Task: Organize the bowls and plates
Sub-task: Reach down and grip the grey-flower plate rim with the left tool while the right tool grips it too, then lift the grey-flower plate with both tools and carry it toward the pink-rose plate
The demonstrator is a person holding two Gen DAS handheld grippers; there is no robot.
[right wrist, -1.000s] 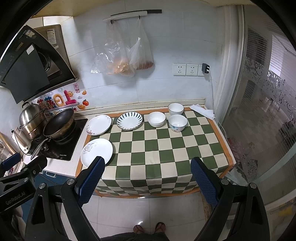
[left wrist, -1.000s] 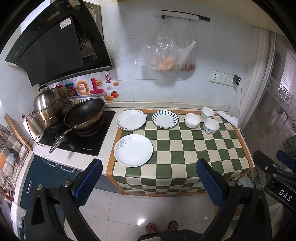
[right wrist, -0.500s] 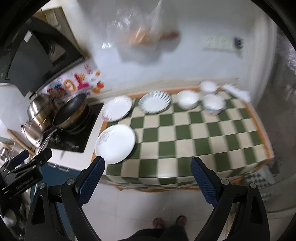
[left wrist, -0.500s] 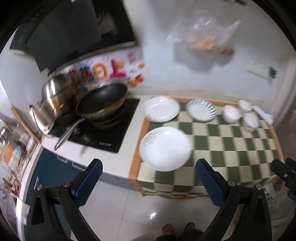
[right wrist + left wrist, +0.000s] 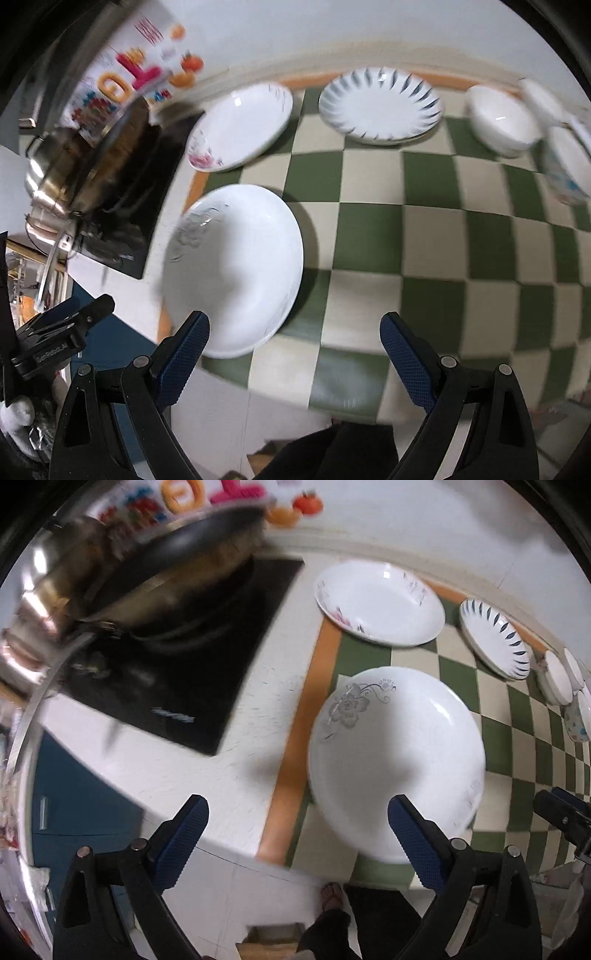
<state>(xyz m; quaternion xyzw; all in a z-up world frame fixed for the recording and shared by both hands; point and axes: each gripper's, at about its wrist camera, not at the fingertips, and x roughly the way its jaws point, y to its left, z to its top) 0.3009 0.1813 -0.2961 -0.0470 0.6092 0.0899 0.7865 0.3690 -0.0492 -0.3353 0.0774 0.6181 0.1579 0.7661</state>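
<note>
A large white plate with a grey flower lies near the front left corner of the green checkered cloth. Behind it sits a white plate with pink flowers, then a blue-striped plate and white bowls. My left gripper is open, just short of the big plate's left front edge. My right gripper is open too, low over the cloth at the plate's right front edge. Neither holds anything.
A black induction hob carries a dark wok and a steel pot left of the cloth. A patterned bowl stands at the far right. The person's feet show below the counter edge.
Both grippers have dropped and moved in close toward the large flowered plate, which now fills the middle of both views. Their jaws stay wide apart.
</note>
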